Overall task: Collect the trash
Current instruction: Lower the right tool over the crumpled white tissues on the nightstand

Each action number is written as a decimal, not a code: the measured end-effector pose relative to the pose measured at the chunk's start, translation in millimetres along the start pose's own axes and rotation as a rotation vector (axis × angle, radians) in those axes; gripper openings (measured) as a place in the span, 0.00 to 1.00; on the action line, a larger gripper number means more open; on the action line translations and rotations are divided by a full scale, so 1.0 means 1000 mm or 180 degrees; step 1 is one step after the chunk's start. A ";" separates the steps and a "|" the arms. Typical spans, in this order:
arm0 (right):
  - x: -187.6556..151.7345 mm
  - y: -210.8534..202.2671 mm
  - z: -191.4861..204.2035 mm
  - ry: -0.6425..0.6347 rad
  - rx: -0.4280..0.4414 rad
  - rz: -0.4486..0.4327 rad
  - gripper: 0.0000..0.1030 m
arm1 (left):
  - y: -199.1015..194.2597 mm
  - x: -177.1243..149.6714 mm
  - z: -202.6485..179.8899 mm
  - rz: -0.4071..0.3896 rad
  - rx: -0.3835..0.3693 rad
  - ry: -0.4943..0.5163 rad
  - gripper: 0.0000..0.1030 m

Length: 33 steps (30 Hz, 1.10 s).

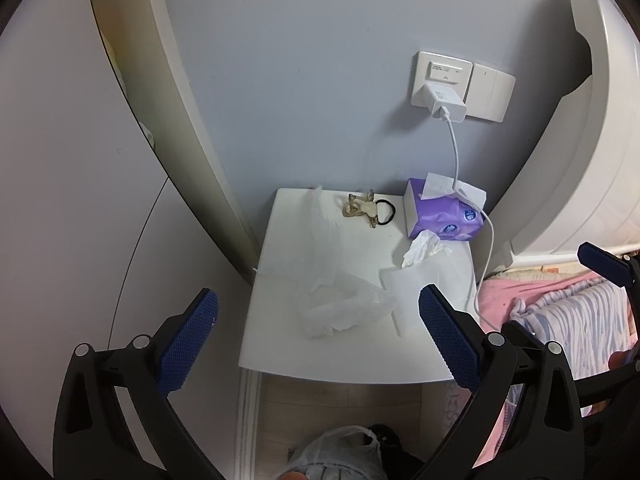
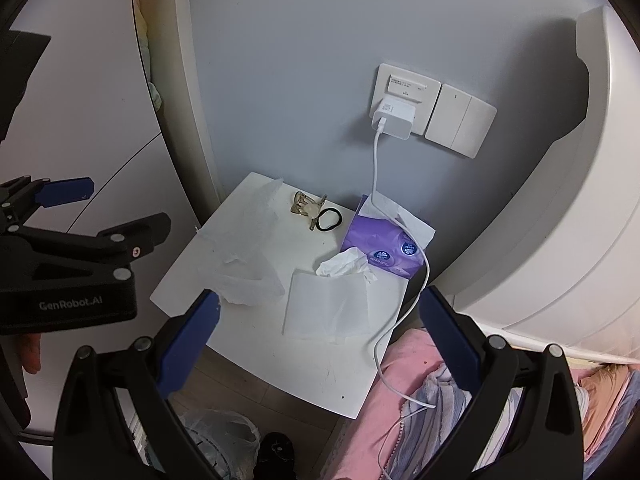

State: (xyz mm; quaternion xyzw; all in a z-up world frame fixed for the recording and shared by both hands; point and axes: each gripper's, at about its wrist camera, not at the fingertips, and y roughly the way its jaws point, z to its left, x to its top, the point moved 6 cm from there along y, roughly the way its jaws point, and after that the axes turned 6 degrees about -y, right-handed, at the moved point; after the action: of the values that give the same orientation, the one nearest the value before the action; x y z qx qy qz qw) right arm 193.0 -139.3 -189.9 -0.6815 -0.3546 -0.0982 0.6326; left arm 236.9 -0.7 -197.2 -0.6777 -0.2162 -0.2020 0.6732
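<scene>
The left gripper (image 1: 318,334) hangs spread wide above the near edge of the white bedside tabletop (image 1: 352,360), holding nothing, its blue pads (image 1: 188,344) angled down toward the surface; the right wrist view shows it from the side, level and pointing in from the left (image 2: 64,192). The right gripper (image 2: 320,336) is likewise spread and empty, tilted down over the tabletop's near right corner, with a pink and striped blanket (image 2: 420,400) below its right finger. On the floor beneath the near edge sits a thin plastic bag (image 2: 220,436) with its mouth open. On the tabletop itself, nearest the grippers, lies a crumpled clear plastic wrapper (image 1: 340,308) that stretches along the left edge toward the far left corner. Just right of it a flat white tissue sheet (image 2: 328,304) lies near the right edge, and a scrunched tissue wad (image 2: 346,266) rests on its far side, touching a purple tissue pack (image 2: 384,248) at the far right corner. Between the wrapper and the pack, near the far edge, sit a translucent hair claw (image 2: 306,208) and a black hair tie (image 2: 328,219), touching. A white cable (image 2: 376,168) drops from a charger (image 2: 394,118) in the wall socket, crosses the pack, and trails off the right edge onto the blanket.
</scene>
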 end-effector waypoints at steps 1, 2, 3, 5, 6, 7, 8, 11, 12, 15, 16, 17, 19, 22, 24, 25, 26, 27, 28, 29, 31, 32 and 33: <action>0.001 -0.001 0.000 0.0001 0.0002 -0.0007 0.94 | -0.001 0.000 0.000 0.0002 0.0007 0.0001 0.95; 0.001 -0.002 -0.001 0.0001 0.0004 -0.0014 0.94 | -0.002 0.000 0.000 0.0005 0.0011 0.0000 0.95; 0.001 -0.004 -0.001 -0.0001 0.0004 -0.0020 0.94 | -0.003 -0.001 0.000 0.0007 0.0017 -0.0002 0.95; 0.001 -0.005 -0.001 -0.0008 0.0000 -0.0027 0.94 | -0.004 0.000 0.000 0.0003 0.0017 0.0000 0.95; 0.001 -0.007 -0.001 -0.0011 0.0001 -0.0029 0.94 | -0.005 0.000 0.000 -0.0001 0.0025 -0.0003 0.95; 0.001 -0.008 -0.002 -0.0015 -0.0002 -0.0032 0.94 | -0.007 0.000 0.001 -0.0004 0.0029 -0.0005 0.95; 0.001 -0.009 -0.002 -0.0011 -0.0006 -0.0034 0.94 | -0.008 0.000 0.001 -0.0009 0.0031 -0.0013 0.95; 0.000 -0.012 -0.004 -0.0003 -0.0012 -0.0037 0.94 | -0.013 0.001 0.001 -0.0026 0.0049 -0.0018 0.95; -0.001 -0.013 -0.004 -0.0002 -0.0013 -0.0036 0.94 | -0.014 0.001 0.001 -0.0031 0.0055 -0.0020 0.95; -0.001 -0.015 -0.006 -0.0007 -0.0020 -0.0037 0.94 | -0.017 0.000 0.001 -0.0033 0.0066 -0.0044 0.95; -0.002 -0.016 -0.006 -0.0008 -0.0020 -0.0039 0.94 | -0.018 -0.001 0.001 -0.0038 0.0066 -0.0048 0.95; -0.002 -0.016 -0.007 -0.0005 -0.0019 -0.0040 0.94 | -0.018 -0.001 0.001 -0.0043 0.0066 -0.0051 0.95; -0.004 -0.015 -0.007 0.0003 0.0000 -0.0035 0.94 | -0.018 -0.001 0.002 -0.0060 0.0064 -0.0053 0.95; -0.006 -0.011 -0.008 -0.0005 0.0058 -0.0035 0.94 | -0.017 -0.002 0.009 -0.0059 0.0068 -0.0080 0.95; -0.006 -0.009 -0.006 -0.0060 0.0090 -0.0048 0.94 | -0.014 -0.002 0.018 -0.0047 0.0100 -0.0121 0.95; -0.007 -0.007 -0.005 -0.0082 0.0108 -0.0051 0.94 | -0.014 -0.002 0.020 -0.0047 0.0120 -0.0137 0.95; -0.007 -0.005 -0.004 -0.0109 0.0140 -0.0049 0.94 | -0.013 -0.002 0.023 -0.0042 0.0139 -0.0154 0.95; -0.008 -0.003 -0.002 -0.0128 0.0171 -0.0043 0.94 | -0.012 -0.002 0.027 -0.0029 0.0156 -0.0177 0.95; -0.008 0.000 0.000 -0.0149 0.0227 -0.0034 0.94 | -0.011 -0.002 0.028 -0.0023 0.0162 -0.0190 0.95; -0.008 0.003 0.002 -0.0161 0.0266 -0.0025 0.94 | -0.011 -0.002 0.029 -0.0020 0.0164 -0.0197 0.95; -0.009 0.009 0.008 -0.0194 0.0383 -0.0001 0.94 | -0.009 -0.004 0.030 -0.0005 0.0171 -0.0182 0.95; -0.009 0.012 0.011 -0.0215 0.0423 0.0006 0.94 | -0.007 -0.005 0.030 0.0004 0.0177 -0.0171 0.95; -0.009 0.015 0.014 -0.0241 0.0462 0.0011 0.94 | -0.005 -0.007 0.029 0.0014 0.0180 -0.0156 0.95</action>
State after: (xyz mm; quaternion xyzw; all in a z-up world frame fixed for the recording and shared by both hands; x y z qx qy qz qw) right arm 191.2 -128.8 -210.1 -0.6377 -0.3832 -0.0453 0.6667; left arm 227.5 28.5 -197.5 -0.6636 -0.2368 -0.1777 0.6870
